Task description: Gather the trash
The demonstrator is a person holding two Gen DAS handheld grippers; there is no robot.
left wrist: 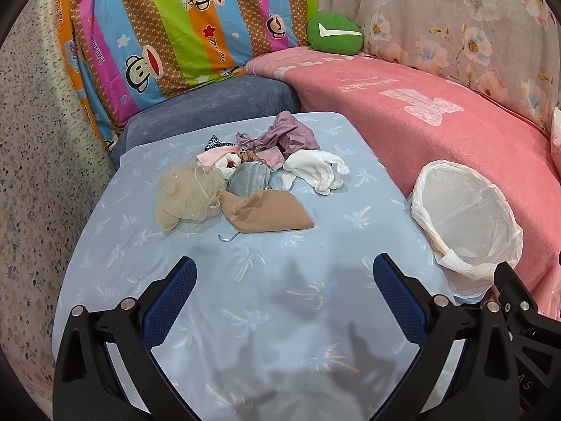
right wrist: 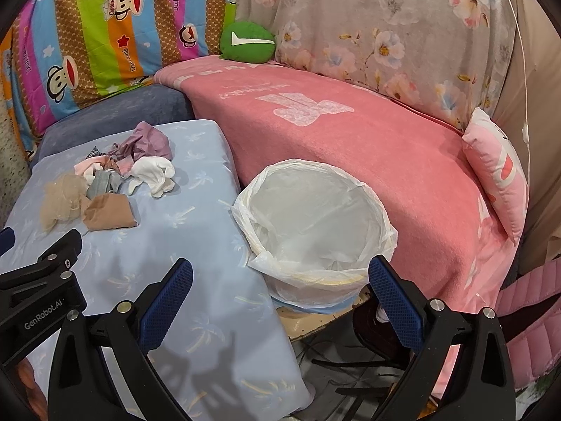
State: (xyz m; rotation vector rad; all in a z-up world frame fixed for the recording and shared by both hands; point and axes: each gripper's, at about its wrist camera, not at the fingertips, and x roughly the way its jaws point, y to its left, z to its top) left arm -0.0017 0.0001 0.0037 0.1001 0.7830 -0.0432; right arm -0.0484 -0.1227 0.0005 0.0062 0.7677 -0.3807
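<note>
A heap of soft trash lies on the light blue cushion (left wrist: 266,298): a beige mesh puff (left wrist: 187,194), a tan stocking (left wrist: 270,212), a grey face mask (left wrist: 249,180), white gloves (left wrist: 315,170) and purple cloth (left wrist: 287,135). The same heap (right wrist: 112,175) shows in the right wrist view. A bin lined with a white bag (left wrist: 463,221) (right wrist: 312,221) stands to the cushion's right. My left gripper (left wrist: 284,294) hangs open over bare cushion, short of the heap. My right gripper (right wrist: 280,294) is open just before the bin's near rim, holding nothing.
A pink blanket (right wrist: 368,147) covers the sofa behind the bin, with a green plush (right wrist: 247,42), striped cartoon bedding (left wrist: 168,31) and floral fabric (right wrist: 385,28) at the back. A pink pillow (right wrist: 498,175) lies far right. Cables and dark clutter (right wrist: 350,361) sit on the floor below the bin.
</note>
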